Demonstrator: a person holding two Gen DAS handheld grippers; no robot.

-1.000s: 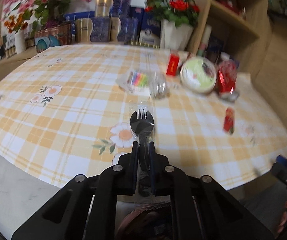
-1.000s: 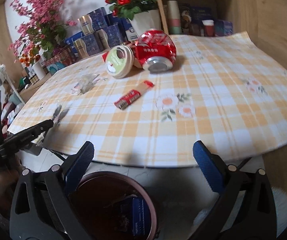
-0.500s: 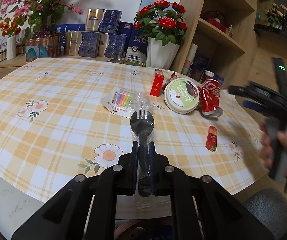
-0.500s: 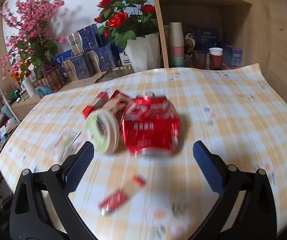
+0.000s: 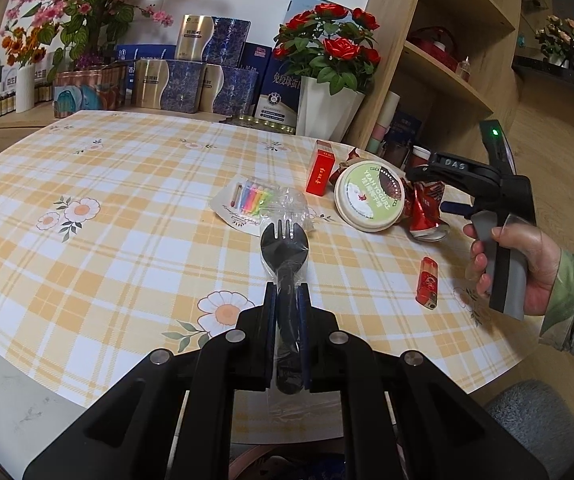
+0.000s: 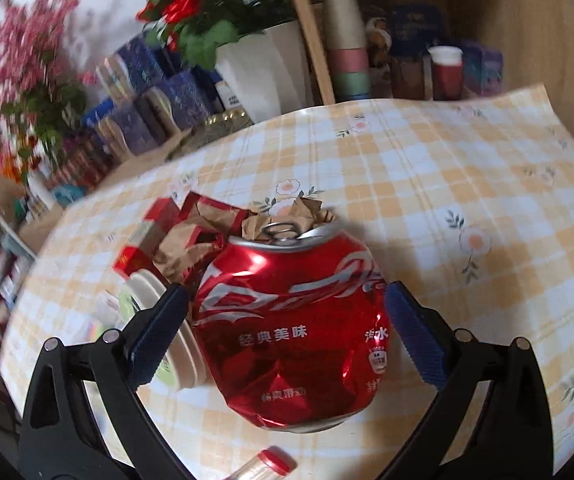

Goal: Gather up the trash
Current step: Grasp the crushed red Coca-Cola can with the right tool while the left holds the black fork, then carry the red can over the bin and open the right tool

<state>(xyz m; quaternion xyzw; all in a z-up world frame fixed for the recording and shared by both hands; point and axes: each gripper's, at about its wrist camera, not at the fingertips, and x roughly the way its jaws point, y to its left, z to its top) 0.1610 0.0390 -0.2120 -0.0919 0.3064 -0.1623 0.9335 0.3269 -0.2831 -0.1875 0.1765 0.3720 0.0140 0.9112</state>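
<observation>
**A:** Right wrist view: right gripper (image 6: 285,336) has its jaws wide open, nothing held, now straddling the crushed can (image 6: 291,332). Pads sit just off each side of it, not pressing. A second ago that gripper was back over the bin off the counter edge, with the can far across the counter; half a second ago the can was between the fingers but well ahead.

**B:** So the approach is basically done?

**A:** Looks like it. Next call is to close. The can lies on its side on the counter (image 6: 467,168), top end away from the camera, dented, so I'd expect it to give a bit more under the squeeze.

**B:** Clutter?

**A:** Yogurt lid (image 6: 175,344) is touching or just behind the left-hand pad, so it may get nudged. Crumpled brown paper (image 6: 191,240) and a red box (image 6: 143,248) sit just behind the can. A small red tube (image 6: 265,466) lies near the counter edge.

**B:** Left side?

**A:** Left gripper (image 5: 285,320) is clamped shut on a wrapped black spork (image 5: 285,248), held above the near counter edge, same as a second ago. It hasn't been dropped in the bin yet. In its view the hand (image 5: 527,264) with the right gripper is now over the can; a second ago it was barely in frame.
</observation>
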